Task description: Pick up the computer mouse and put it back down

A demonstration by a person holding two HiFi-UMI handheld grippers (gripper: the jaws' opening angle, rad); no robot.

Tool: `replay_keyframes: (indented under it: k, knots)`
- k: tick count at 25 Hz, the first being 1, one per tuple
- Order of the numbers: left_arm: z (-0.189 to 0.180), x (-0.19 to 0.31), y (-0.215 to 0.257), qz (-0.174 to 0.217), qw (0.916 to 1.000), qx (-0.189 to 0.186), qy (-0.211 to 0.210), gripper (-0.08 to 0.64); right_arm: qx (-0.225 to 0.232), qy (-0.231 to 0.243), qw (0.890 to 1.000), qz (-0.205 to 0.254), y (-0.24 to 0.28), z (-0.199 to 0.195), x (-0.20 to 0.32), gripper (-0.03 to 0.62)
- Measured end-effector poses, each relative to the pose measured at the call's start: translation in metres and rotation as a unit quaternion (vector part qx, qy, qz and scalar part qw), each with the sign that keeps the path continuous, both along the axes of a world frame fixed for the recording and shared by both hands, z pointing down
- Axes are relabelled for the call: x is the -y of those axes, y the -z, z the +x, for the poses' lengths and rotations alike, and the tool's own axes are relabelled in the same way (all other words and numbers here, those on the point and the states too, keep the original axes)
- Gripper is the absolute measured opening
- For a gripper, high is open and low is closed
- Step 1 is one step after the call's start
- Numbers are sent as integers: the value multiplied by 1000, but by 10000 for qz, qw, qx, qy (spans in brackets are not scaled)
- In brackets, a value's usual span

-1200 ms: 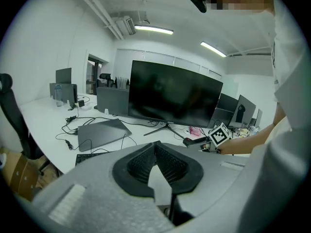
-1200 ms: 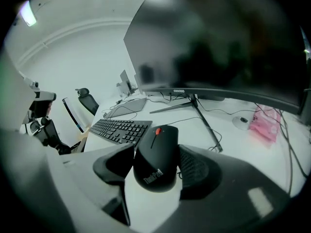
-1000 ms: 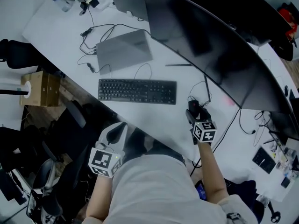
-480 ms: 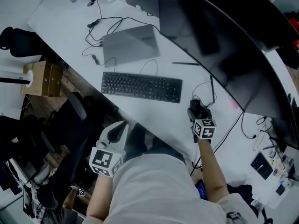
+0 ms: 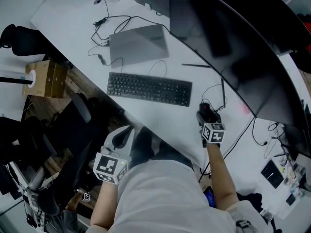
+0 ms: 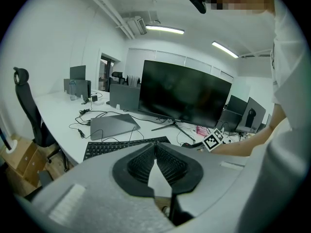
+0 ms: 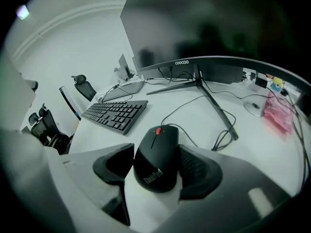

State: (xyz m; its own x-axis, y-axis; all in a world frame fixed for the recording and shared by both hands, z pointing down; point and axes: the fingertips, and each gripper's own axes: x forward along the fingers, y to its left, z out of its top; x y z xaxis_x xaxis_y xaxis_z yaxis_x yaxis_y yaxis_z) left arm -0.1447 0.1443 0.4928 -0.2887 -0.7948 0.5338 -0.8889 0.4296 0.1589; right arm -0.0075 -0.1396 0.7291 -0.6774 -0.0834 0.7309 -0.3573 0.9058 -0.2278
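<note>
The black computer mouse (image 7: 156,161) with a red scroll wheel sits between the jaws of my right gripper (image 7: 155,155), both pads against its sides. The mouse is at the white desk's surface (image 7: 146,130), its cable running toward the monitor stand. In the head view the mouse (image 5: 206,112) shows just ahead of the right gripper (image 5: 207,119), right of the keyboard. My left gripper (image 5: 125,132) hangs off the desk's near edge over the floor. In the left gripper view its jaws (image 6: 155,148) are shut with nothing in them.
A black keyboard (image 5: 149,89) lies left of the mouse, with a closed grey laptop (image 5: 138,43) and cables behind it. A large curved monitor (image 5: 228,42) on a stand (image 7: 209,93) spans the back. A cardboard box (image 5: 44,79) and a chair stand left on the floor.
My right gripper has come down a little toward the desk with the mouse between its jaws. The left gripper has stayed where it was.
</note>
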Motion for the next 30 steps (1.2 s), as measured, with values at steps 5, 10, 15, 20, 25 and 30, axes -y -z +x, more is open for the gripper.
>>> replay_keyframes:
  k: [5, 10, 15, 20, 25, 30]
  knots:
    - [1, 0, 0, 9, 10000, -11, 4, 17, -25, 10, 10000, 71, 2, -2, 1, 285]
    - [3, -3, -1, 33, 10000, -15, 2, 17, -10, -43, 9998, 172, 5, -3, 4, 293]
    - [4, -2, -1, 61, 10000, -3, -62, 17, 145, -102, 9996, 207, 18, -4, 7, 293]
    - [4, 6, -1, 76, 9996, -19, -258, 17, 362, -150, 9989, 245, 40, -5, 6, 290]
    - [2, 26, 3, 146, 9982, 0, -584, 17, 621, -204, 9971, 377, 72, -4, 7, 219]
    - [4, 48, 8, 240, 9950, 32, -964, 17, 777, -244, 9941, 722, 106, 5, 6, 134]
